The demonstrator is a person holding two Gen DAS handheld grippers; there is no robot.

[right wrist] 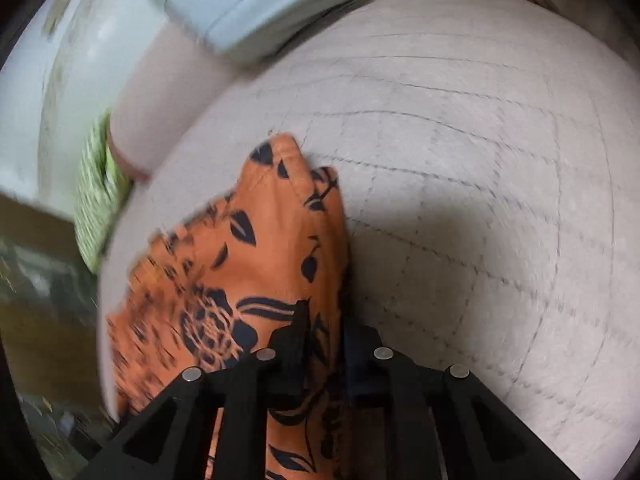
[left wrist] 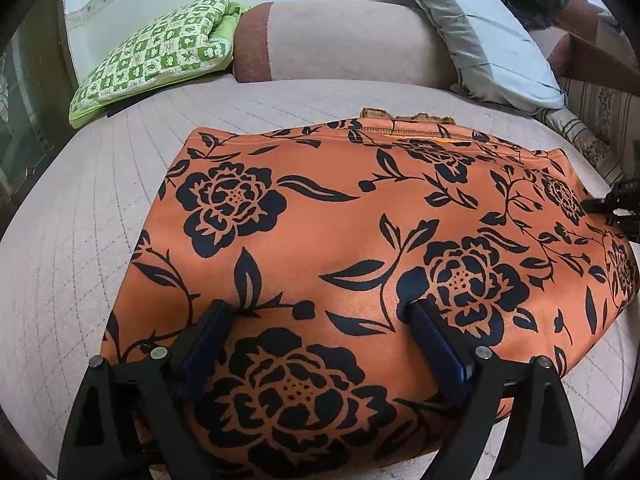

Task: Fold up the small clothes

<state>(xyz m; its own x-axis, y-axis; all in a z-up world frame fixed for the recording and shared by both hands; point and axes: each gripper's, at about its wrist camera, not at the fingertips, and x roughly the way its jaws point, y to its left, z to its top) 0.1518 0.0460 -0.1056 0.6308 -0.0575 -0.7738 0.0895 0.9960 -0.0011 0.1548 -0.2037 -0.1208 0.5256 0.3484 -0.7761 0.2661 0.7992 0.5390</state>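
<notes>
In the left wrist view, the orange garment (left wrist: 360, 248) with black flowers lies spread on the quilted bed (left wrist: 80, 240), rather flat, and it looks already doubled at least once, because a stitched hem and a brown edge show at its far side. The left gripper (left wrist: 320, 316) has its fingers wide apart; they rest on or just above the near part of the cloth and they hold nothing. At the right border a small part of the other gripper is visible beside the cloth edge. A green checked cushion (left wrist: 160, 52) and a pale blue pillow (left wrist: 500, 40) lie further back.

In the right wrist view, which is blurred, the right gripper (right wrist: 324, 320) has its fingers nearly together, with the side edge of the garment (right wrist: 260, 260) pinched between them.

My judgement: the folding is in the middle. One side is gripped for another fold, and the final compact shape is not yet made.
</notes>
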